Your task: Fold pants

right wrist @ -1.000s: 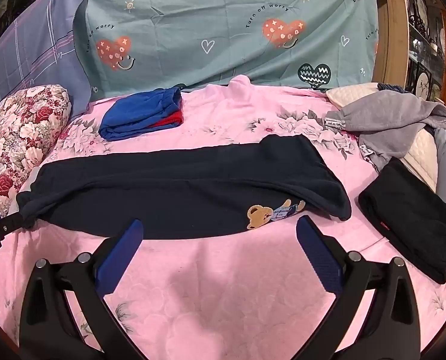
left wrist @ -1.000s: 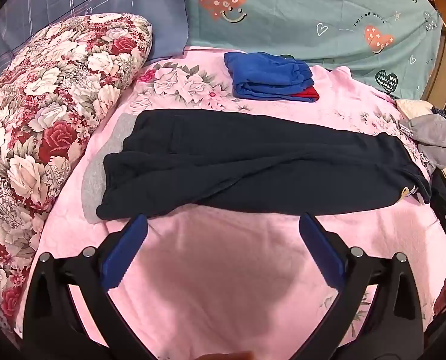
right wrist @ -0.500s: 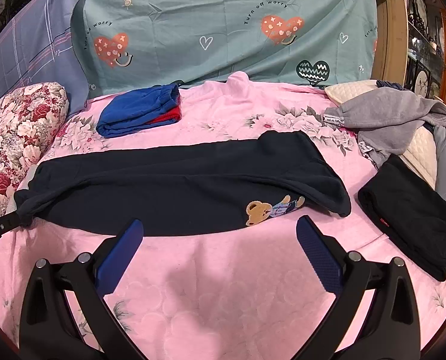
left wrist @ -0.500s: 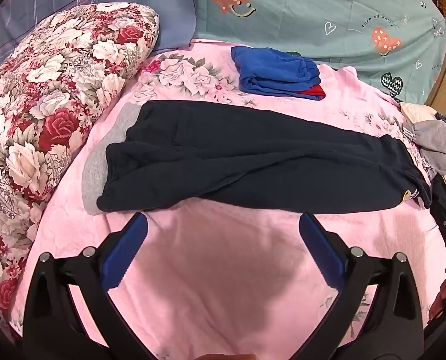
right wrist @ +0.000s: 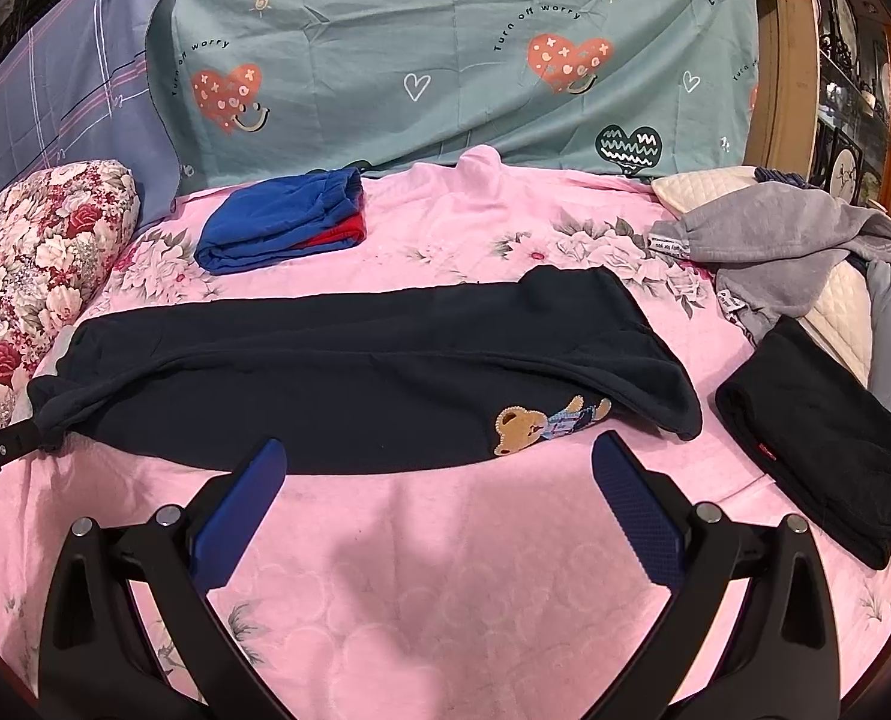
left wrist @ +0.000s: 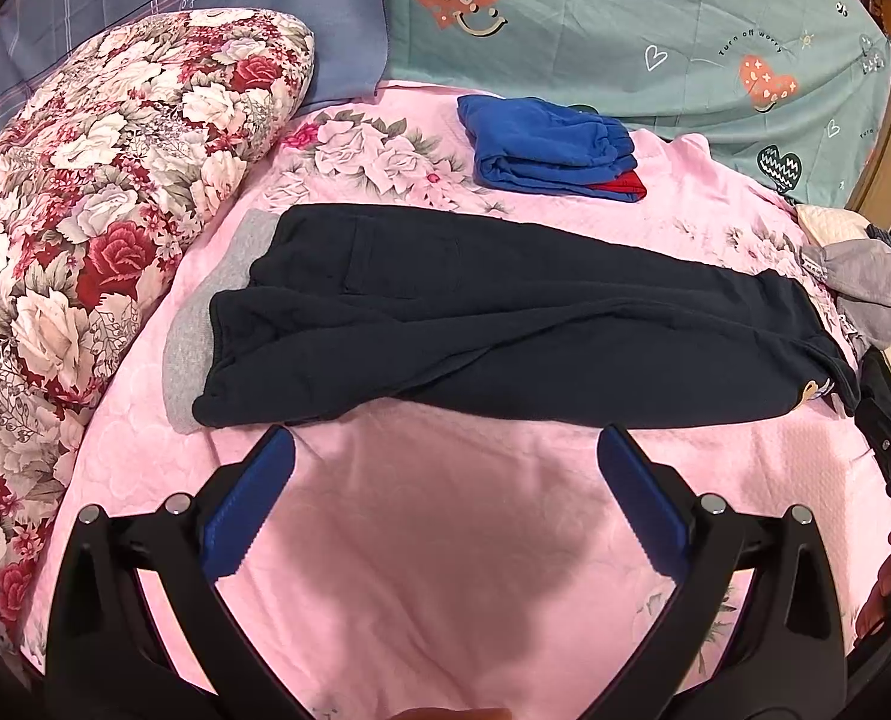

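Your pants (left wrist: 505, 324) lie folded lengthwise, leg on leg, on the bed (left wrist: 445, 540), crosswise folds remaining, and your left gripper (left wrist: 445, 456) and right gripper (right wrist: 439, 468) hover wide open, empty.

The left gripper (left wrist: 445, 456) is hanging in the air with its two blue fingers (left wrist: 253, 498) spread wide apart, holding nothing. The right gripper (right wrist: 436, 471) is doing the same, its blue pads (right wrist: 637, 510) far from each other and nothing between them. Both are pointing forward and tipping down a little. The black arms of each gripper are making a big V shape. A bit of a hand (left wrist: 886, 588) is peeking in at the right edge of the left camera's view (only some fingers are showing).
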### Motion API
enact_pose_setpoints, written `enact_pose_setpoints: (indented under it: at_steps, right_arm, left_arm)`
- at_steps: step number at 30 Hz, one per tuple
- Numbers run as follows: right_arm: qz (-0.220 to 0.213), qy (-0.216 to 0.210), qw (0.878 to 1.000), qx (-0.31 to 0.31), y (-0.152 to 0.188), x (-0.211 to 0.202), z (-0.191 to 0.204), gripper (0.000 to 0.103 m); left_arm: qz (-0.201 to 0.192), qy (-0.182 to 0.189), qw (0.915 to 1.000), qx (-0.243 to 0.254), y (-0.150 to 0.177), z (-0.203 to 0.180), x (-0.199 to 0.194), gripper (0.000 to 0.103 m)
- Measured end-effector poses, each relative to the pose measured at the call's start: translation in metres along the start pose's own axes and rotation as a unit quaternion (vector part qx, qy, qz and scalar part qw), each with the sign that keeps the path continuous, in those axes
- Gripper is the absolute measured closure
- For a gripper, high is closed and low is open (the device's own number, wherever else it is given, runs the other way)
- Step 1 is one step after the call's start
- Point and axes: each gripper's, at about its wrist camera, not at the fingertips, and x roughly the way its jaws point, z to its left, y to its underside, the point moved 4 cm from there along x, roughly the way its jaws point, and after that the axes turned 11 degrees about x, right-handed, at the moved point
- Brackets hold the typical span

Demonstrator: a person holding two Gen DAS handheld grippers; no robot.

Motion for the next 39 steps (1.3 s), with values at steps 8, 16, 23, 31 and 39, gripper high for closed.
enact_pose_setpoints:
  at_steps: [8,16,23,31,39]
  right_arm:
    - [0.001,0.001,1.0,0.0,-0.0005,0.0003,0.0009,0.001]
    - [0.003,0.002,1.0,0.002,-0.0013,0.0014,0.0011,0.001]
    - [0.008,0.001,1.0,0.007,0.0016,0.0039,-0.0004,0.001]
    - [0.008,0.0,1.0,0.008,0.0024,0.0043,-0.0003,0.001]
    - [0.009,0.0,1.0,0.008,0.0035,0.0043,-0.0006,0.001]
  left_arm:
    - [0.0,0.001,1.0,0.001,-0.0002,-0.0019,-0.0008,0.002]
    - [0.0,0.001,1.0,0.001,0.0004,-0.0024,-0.0008,0.002]
    - [0.003,0.004,1.0,0.0,0.002,-0.0045,-0.0002,0.002]
    - [0.003,0.006,1.0,-0.002,0.0027,-0.005,-0.0002,0.002]
    - [0.004,0.007,1.0,-0.003,0.0027,-0.0057,-0.0008,0.002]
